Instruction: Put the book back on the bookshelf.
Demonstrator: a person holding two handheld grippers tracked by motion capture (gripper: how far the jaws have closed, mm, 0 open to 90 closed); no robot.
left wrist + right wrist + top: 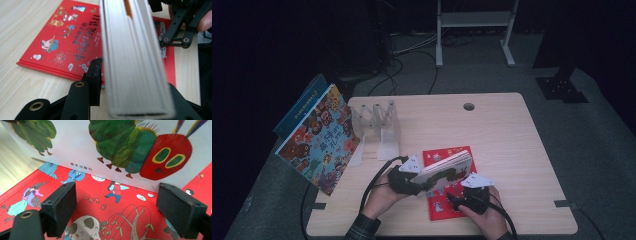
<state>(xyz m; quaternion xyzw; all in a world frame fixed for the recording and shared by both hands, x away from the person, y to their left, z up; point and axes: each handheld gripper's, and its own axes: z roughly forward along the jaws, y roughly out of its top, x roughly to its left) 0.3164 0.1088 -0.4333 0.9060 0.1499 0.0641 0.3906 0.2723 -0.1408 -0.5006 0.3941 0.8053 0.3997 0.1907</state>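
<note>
**A:** Where was the caterpillar book (447, 170) when you paused?

**B:** I had it in my left claw (416, 186), tilted up on edge over the red book (447, 202), which lay flat on the counter (512, 135) at about six o'clock, near my edge. In the left gripper view the thick white page block (132, 62) stood between the jaws; one pad sat right against it, the far side was hidden behind the pages. I judged the grip as loose at best, so I couldn't tell whether it was truly clamped.

**A:** And the right claw (457, 200)?

**B:** Its jaws stood apart with nothing between them, low over the red cover at roughly five o'clock from the tilted book. In the right gripper view (115, 202) it faced the caterpillar cover (120, 150) squarely, I think to steady or catch it.

**A:** Why on edge?

**B:** Probably for the clear rack (379, 125) at ten o'clock, where the monster book (319, 142) leaned beside it. An upright book slots in more easily.
</note>
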